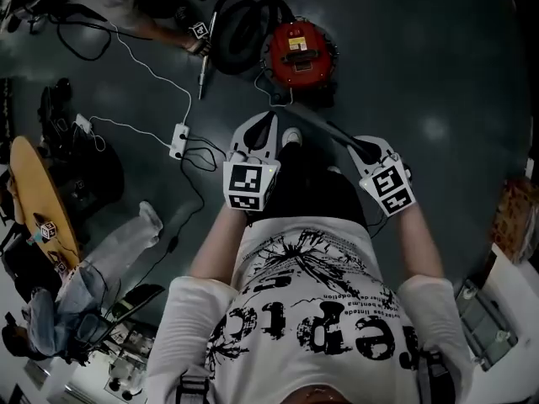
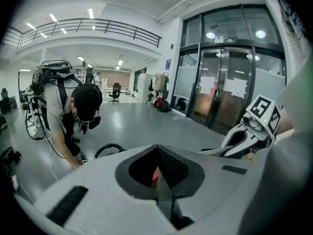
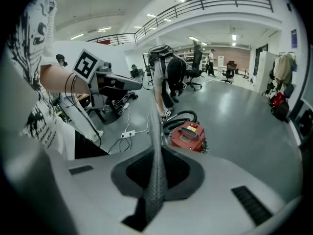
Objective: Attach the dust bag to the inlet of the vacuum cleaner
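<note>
The red vacuum cleaner [image 1: 296, 50] stands on the dark floor ahead of me, its black hose [image 1: 240, 22] coiled at its left. It also shows in the right gripper view as the vacuum cleaner [image 3: 188, 135]. My right gripper [image 1: 355, 145] is shut on a thin grey flat piece, apparently the dust bag [image 1: 310, 123], which reaches edge-on toward the vacuum. In the right gripper view the dust bag [image 3: 156, 131] rises as a narrow textured strip from between the jaws of my right gripper [image 3: 159, 155]. My left gripper [image 1: 263, 123] hangs beside it, shut and holding nothing. Only a red sliver shows past my left gripper [image 2: 157, 153].
Another person [image 2: 73, 114] bends down by the hose, a hand [image 1: 198, 47] near it. A white power strip [image 1: 178, 140] with cables lies left of my feet. A yellow round table [image 1: 34, 194] and bags crowd the left. Glass doors [image 2: 230, 89] stand beyond.
</note>
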`<state>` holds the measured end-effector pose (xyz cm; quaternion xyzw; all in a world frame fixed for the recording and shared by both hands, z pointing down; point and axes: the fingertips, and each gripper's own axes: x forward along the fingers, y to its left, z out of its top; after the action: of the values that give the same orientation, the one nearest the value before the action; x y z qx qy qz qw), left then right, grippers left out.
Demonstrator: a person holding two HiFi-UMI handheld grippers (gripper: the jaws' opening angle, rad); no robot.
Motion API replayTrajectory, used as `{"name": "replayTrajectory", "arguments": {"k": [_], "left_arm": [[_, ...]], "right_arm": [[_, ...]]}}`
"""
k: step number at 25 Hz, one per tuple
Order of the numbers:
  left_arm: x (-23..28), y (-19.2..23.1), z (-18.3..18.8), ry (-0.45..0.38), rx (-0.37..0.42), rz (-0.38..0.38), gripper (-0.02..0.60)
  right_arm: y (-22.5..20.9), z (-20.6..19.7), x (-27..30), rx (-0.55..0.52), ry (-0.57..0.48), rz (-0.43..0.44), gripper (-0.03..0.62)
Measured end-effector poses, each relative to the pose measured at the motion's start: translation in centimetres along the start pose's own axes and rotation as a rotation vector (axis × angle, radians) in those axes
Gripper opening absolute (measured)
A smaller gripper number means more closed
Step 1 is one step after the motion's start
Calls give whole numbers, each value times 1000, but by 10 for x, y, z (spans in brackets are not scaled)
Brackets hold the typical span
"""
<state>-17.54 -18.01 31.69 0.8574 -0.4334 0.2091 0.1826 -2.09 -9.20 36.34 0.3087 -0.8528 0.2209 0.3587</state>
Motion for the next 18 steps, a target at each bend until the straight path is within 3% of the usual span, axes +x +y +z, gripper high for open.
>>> {"name": "replayTrajectory", "arguments": {"k": [2, 5, 10, 14, 18], "left_arm": [[14, 8, -13, -5, 19, 6, 3], [41, 24, -41, -60, -30, 23, 3], [100, 28, -113, -183, -48, -23, 3], [152, 37, -171, -217, 24, -28, 3], [191, 48, -201, -299, 140, 10, 3]], "right_arm": [[-6, -15, 19, -7, 13, 25, 23], [-19, -39, 55, -46, 23, 58, 23], [-37, -96, 119, -204, 2, 102, 23], [-48, -143, 166, -347, -53, 114, 23], [-65, -174, 208, -467, -89, 85, 23]]}}
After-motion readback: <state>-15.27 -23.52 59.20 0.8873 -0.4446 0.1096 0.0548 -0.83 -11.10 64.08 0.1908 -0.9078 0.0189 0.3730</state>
